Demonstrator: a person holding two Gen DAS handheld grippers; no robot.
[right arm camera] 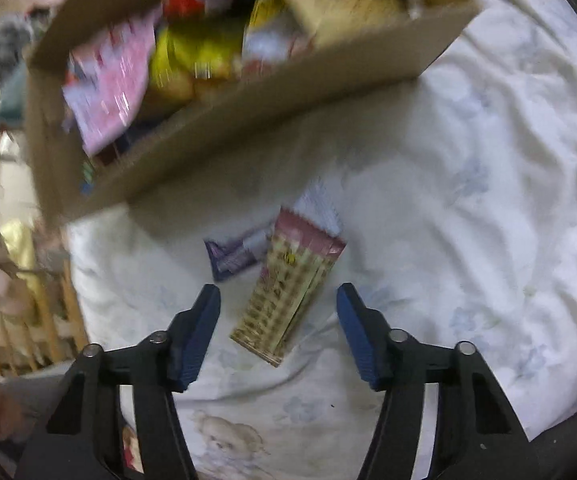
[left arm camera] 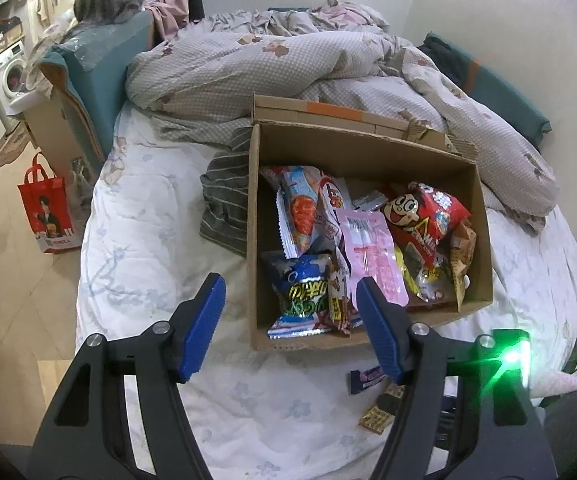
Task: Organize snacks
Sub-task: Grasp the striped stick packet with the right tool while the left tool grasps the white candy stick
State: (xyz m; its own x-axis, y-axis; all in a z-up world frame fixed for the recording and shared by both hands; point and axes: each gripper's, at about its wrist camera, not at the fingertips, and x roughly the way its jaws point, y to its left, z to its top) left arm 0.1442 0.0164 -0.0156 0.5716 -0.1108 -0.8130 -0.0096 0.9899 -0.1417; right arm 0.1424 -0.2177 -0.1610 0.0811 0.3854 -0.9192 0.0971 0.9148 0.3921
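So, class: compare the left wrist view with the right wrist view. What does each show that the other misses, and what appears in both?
Only the left wrist view shows the rumpled duvet, the red tote bag on the floor, the washing machine and the open left gripper.

Only the right wrist view shows the open right gripper above the checked snack packet.

Both show the cardboard box of snacks, the pink packet inside it, the dark purple wrapper and the white bedsheet.

Brown cardboard box (left arm camera: 368, 148), pink packet (left arm camera: 370, 252), red tote bag (left arm camera: 48, 212), pale floral sheet (left arm camera: 148, 240)
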